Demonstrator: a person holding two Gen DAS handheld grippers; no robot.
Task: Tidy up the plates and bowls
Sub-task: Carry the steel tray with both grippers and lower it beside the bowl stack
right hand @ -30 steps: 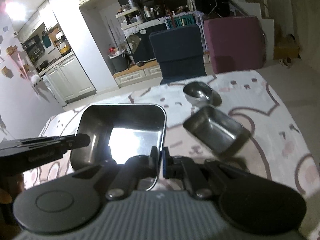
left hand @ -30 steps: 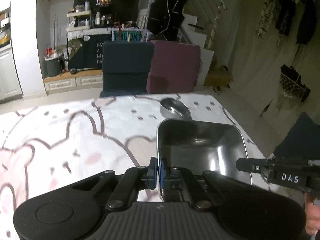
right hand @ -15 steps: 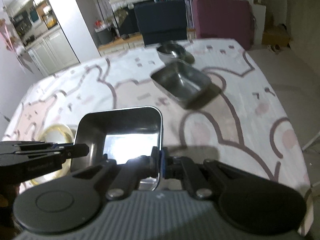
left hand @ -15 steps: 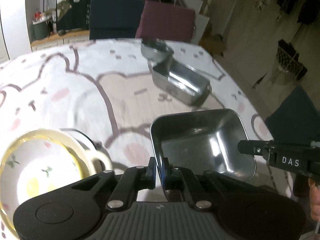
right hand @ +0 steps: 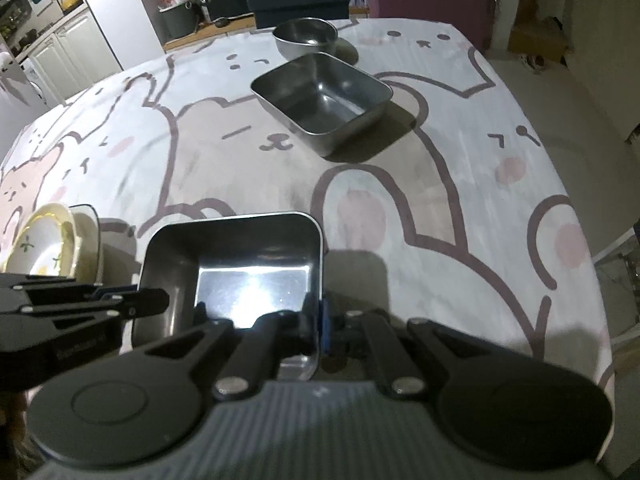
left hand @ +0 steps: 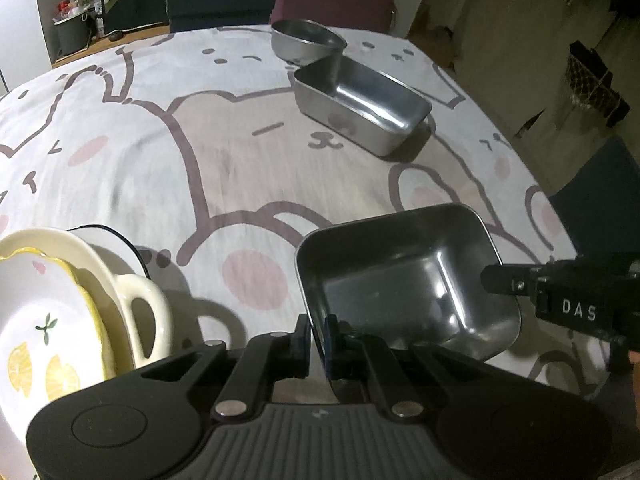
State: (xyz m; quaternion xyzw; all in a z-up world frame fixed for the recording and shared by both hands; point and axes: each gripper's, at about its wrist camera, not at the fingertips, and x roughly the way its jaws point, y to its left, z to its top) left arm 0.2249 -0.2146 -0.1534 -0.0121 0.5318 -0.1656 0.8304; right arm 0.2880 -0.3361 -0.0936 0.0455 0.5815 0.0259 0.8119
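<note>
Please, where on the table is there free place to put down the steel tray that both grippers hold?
The widest bare cloth lies in the middle, between the ceramic dishes, the rectangular steel pan and the held tray. It is crowded at the far edge, where the round steel bowl sits against the pan.

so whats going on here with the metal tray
A person is carrying a square steel tray with both handheld grippers. The left gripper is shut on the tray's left rim and the right gripper is shut on the opposite rim. The tray sits low over the bear-print tablecloth, near the stacked ceramic dishes. Farther back, a second rectangular steel tray and a round steel bowl sit on the cloth, untouched.
</note>
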